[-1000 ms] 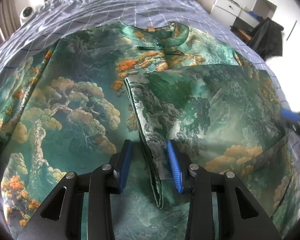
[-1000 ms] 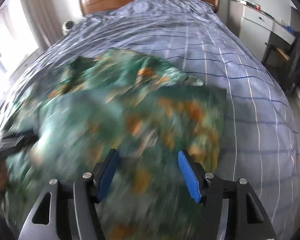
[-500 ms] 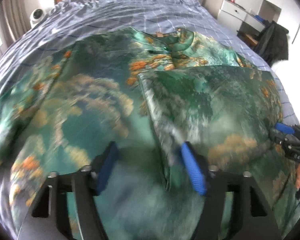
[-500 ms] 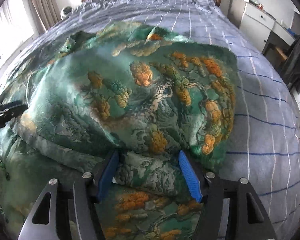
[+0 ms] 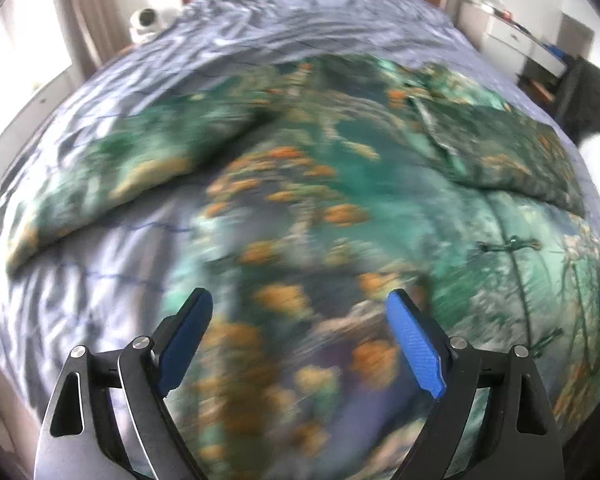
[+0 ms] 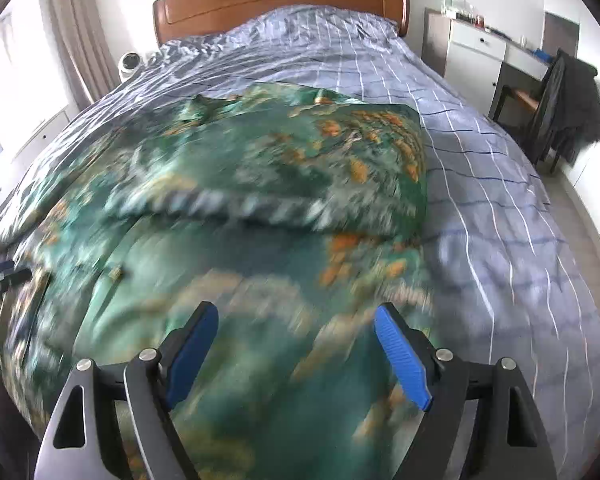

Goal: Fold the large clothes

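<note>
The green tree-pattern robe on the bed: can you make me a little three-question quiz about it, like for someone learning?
1. True or false: the left tongs are clamped on the shiny green robe with orange tree print.
2. Multiple choice: what does the robe lie on? A) a wooden floor B) a blue-grey checked bedspread C) a white desk
3. Fill in: the sleeve on the robe's right side is folded ____ the body, while the other sleeve lies spread out on the bedspread.

Key
1. False: both the left and the right tongs are open and hold nothing.
2. B
3. over
</note>
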